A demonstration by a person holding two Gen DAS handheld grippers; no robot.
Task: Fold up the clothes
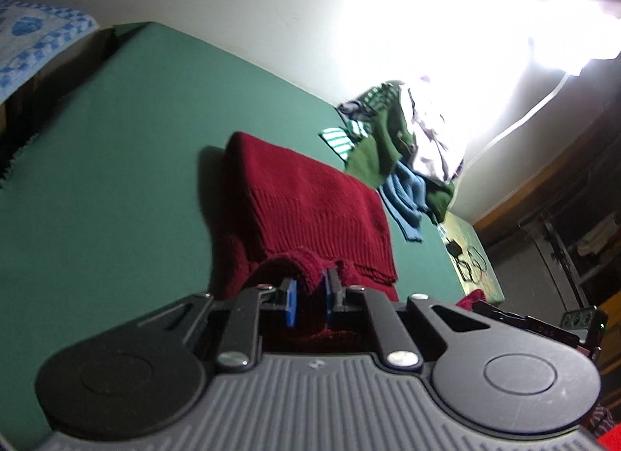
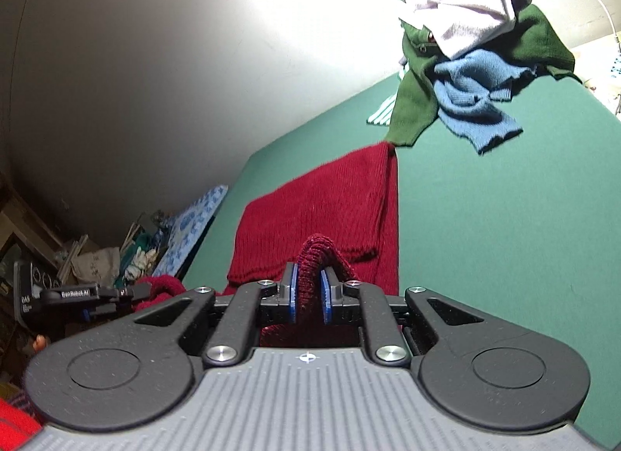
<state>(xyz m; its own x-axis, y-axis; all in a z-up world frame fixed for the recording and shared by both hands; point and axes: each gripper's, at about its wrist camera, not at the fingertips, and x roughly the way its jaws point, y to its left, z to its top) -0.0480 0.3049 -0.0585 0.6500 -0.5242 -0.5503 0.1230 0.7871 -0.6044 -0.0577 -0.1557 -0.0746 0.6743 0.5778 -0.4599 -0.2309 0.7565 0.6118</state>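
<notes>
Holding the dark red knitted sweater [image 1: 306,198] by its near hem, we have the left gripper [image 1: 310,295] and right gripper [image 2: 308,295] each nearly closed on a bunched rib. Soft, stretchy and limp, it will sag between grips, so the hem corners suit best. It drapes onto the green-covered worktop [image 1: 116,140]; a heap of unfolded clothes [image 2: 465,74] waits near the pale wall [image 2: 155,63].

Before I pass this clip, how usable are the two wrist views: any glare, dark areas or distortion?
Left wrist view: blown-out glare on the wall washes out the top of the clothes pile; the right edge is dark; the maroon sweater casts a shadow on the green surface. Right wrist view: milder wall glare, murky clutter lower left, sweater clear; both bend straight edges.
</notes>
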